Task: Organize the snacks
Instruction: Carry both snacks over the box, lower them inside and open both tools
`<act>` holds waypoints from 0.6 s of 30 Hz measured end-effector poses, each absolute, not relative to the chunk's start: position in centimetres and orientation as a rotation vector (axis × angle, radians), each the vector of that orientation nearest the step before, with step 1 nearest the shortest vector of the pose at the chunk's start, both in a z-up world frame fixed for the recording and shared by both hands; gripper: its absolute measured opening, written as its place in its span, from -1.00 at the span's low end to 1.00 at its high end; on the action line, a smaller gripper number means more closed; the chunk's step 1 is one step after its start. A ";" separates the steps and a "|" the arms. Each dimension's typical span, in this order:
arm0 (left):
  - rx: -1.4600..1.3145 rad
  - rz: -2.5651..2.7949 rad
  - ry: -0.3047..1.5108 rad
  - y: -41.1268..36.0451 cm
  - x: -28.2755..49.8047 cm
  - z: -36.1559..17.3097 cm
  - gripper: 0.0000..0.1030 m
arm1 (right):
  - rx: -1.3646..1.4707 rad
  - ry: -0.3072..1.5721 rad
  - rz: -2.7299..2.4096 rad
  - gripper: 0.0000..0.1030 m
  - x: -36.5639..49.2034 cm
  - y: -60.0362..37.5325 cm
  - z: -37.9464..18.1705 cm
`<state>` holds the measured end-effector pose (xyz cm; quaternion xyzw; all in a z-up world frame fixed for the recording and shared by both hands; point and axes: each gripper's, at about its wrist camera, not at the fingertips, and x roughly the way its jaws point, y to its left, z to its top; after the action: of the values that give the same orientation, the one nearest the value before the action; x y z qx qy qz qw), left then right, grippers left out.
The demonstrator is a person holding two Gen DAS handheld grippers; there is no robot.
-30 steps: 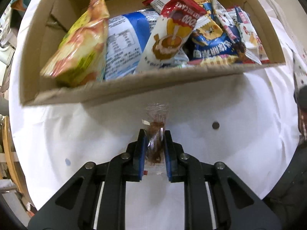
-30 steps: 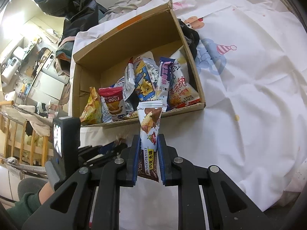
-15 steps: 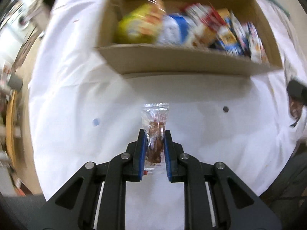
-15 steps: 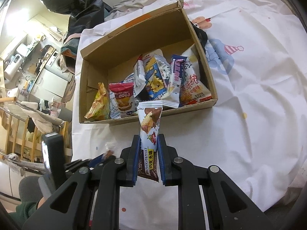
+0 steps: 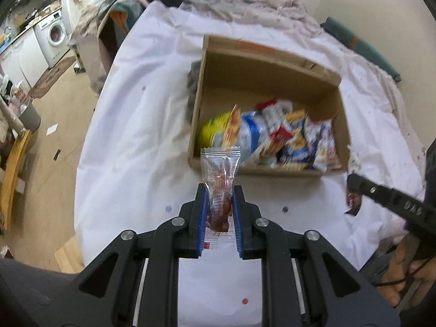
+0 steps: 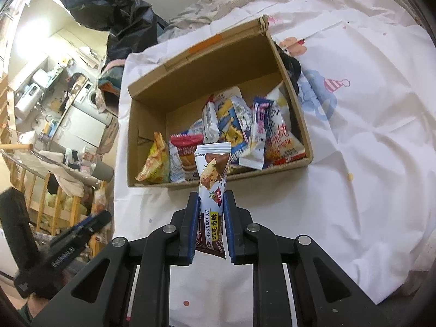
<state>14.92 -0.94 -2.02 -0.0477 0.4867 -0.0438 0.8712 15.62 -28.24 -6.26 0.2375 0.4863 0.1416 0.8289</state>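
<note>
The left gripper is clamped on a clear crinkly sachet with brown contents; the right gripper pinches a glossy chocolate bar wrapper. Both hang just before the open cardboard box of upright foil snack packets, on a creased white sheet. A washing machine stands far left of the box.

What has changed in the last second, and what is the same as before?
The left hand-held gripper has pulled back and up from the box, which now looks farther away. The right hand-held gripper has also drawn back a little. Both stay shut, on the clear packet and the chocolate bar. The snacks in the box have not moved.
</note>
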 end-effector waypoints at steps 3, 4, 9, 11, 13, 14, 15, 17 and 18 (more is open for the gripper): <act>-0.099 -0.102 0.981 -1.3 15.7 -0.2 -0.72 | 0.512 0.995 0.315 -0.64 15.8 -28.6 -5.3; -0.102 -0.103 0.965 -1.3 15.9 0.3 -0.72 | 0.519 0.984 0.331 -0.64 16.0 -28.7 -5.0; -0.097 -0.121 0.915 -1.8 17.7 2.2 -0.72 | 0.536 0.927 0.391 -0.64 17.0 -29.2 -3.4; -0.084 -0.134 0.909 -2.2 18.6 2.6 -0.72 | 0.546 0.916 0.393 -0.64 17.5 -29.6 -3.0; -0.081 -0.141 0.904 -2.6 19.3 2.8 -0.72 | 0.564 0.913 0.391 -0.64 18.1 -30.0 -3.0; -0.078 -0.146 0.904 -2.7 19.7 2.8 -0.72 | 0.577 0.916 0.394 -0.64 18.6 -30.3 -3.1; -0.077 -0.152 0.904 -3.0 20.2 3.0 -0.72 | 0.580 0.916 0.389 -0.64 18.9 -30.4 -3.1; -0.083 -0.154 0.904 -3.2 20.7 3.0 -0.72 | 0.571 0.913 0.378 -0.64 19.5 -30.7 -3.0; -0.093 -0.157 0.906 -3.4 21.2 3.0 -0.72 | 0.568 0.912 0.376 -0.64 19.8 -30.8 -3.0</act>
<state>21.15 -3.43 3.03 -0.0446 0.4368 -0.0757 0.8952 19.78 -30.79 -2.95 0.2690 0.4318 0.1782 0.8423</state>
